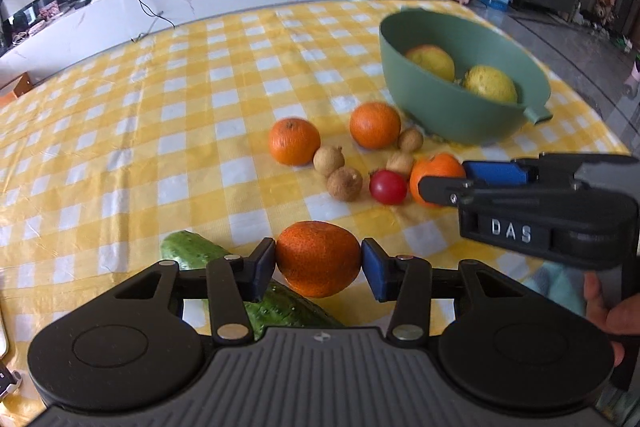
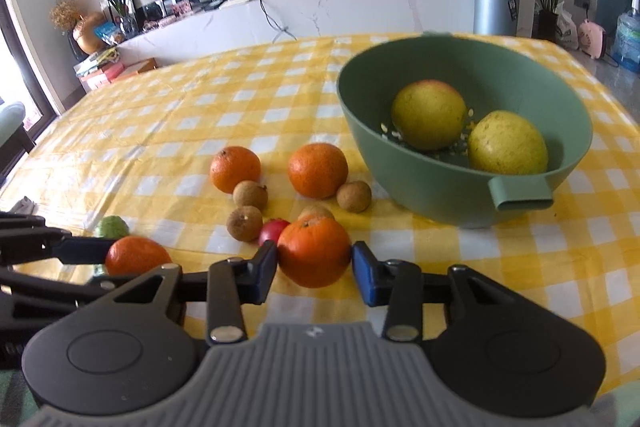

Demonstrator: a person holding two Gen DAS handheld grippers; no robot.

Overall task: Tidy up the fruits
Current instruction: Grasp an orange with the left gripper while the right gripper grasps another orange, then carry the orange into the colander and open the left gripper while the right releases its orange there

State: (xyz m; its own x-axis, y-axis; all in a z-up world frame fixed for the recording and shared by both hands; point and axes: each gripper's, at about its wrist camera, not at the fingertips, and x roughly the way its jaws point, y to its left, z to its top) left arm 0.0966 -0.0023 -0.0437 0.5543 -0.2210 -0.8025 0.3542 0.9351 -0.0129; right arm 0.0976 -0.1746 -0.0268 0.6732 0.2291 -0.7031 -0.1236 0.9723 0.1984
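Observation:
My left gripper (image 1: 319, 263) is shut on an orange (image 1: 318, 255), its pads pressing both sides, just above a cucumber (image 1: 280, 303). The right gripper (image 2: 314, 263) is shut on another orange (image 2: 314, 251) beside a red cherry tomato (image 2: 272, 229); in the left wrist view it (image 1: 452, 179) reaches in from the right. Two more oranges (image 2: 235, 169) (image 2: 318, 170) and several brown longans (image 2: 244, 223) lie loose on the checked cloth. Behind them stands a green bowl (image 2: 420, 195) holding two yellow-green fruits (image 2: 428, 115) (image 2: 506, 143).
The yellow-and-white checked tablecloth (image 1: 160, 131) stretches bare to the left and far side. A person's hand (image 1: 608, 311) holds the right gripper's handle. Beyond the table are a marble TV cabinet (image 2: 320, 7), a grey bin (image 2: 496, 5) and potted plants.

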